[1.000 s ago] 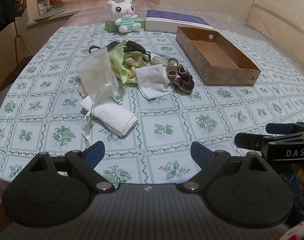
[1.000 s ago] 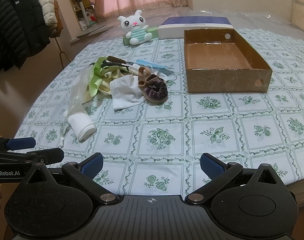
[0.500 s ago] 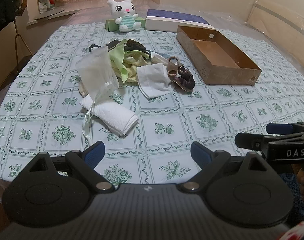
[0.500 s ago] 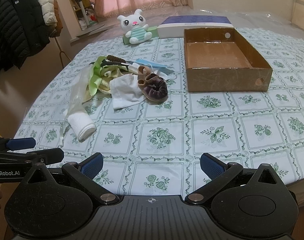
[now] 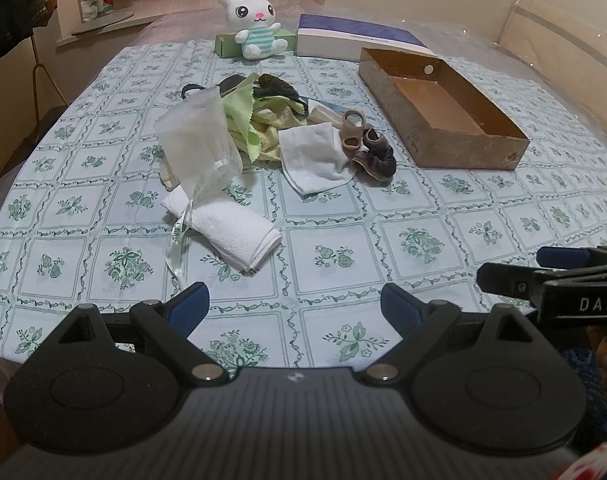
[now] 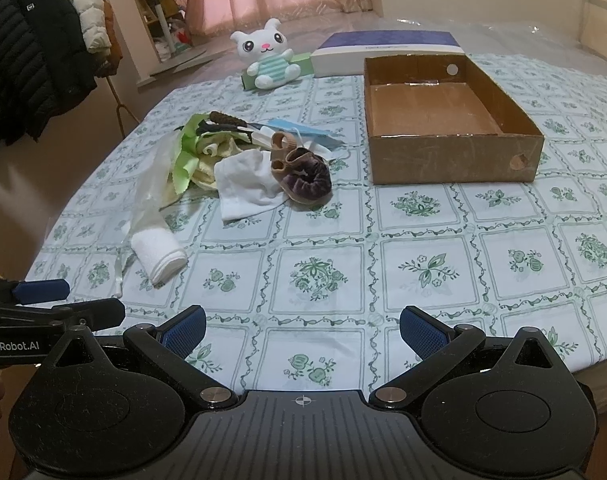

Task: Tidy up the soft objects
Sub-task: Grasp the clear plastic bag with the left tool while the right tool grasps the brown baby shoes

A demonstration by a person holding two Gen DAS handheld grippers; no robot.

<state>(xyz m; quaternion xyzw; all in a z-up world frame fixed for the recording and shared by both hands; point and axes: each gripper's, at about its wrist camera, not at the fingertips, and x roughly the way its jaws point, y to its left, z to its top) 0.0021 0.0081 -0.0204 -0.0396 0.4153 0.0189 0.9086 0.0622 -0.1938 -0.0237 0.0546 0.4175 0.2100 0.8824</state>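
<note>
A: Where do the soft things sit?

B: In a heap at mid-desk (image 5: 483,236), on the flowered cloth. Nearest the left gripper (image 5: 293,306) lies a rolled white towel (image 5: 231,228), with a clear pouch (image 5: 197,144) leaning over its far end. Behind the pouch are green cloths (image 5: 243,120) and a dark band (image 5: 277,85). A white cloth (image 5: 315,158) lies just right of them, touching a purple scrunchie (image 5: 375,160) and a tan one (image 5: 353,130).

A: And the box?

B: The cardboard box (image 6: 455,160) stands right of the heap, apart from it, open side up, nothing inside. A blue mask (image 6: 303,130) lies between the heap and the box.

A: The grippers?

B: Both hang over the near desk edge, well short of the heap. The left one's fingers (image 5: 187,306) are spread wide with nothing between them. The right gripper (image 6: 303,330) is likewise spread and bare; its fingers (image 6: 421,330) touch nothing. Each one shows side-on in the other's view.

A: Anything farther back?

B: A plush bunny (image 6: 267,60) sits at the far edge against a green carton (image 6: 301,62), beside a flat blue-topped box (image 6: 387,46).
</note>
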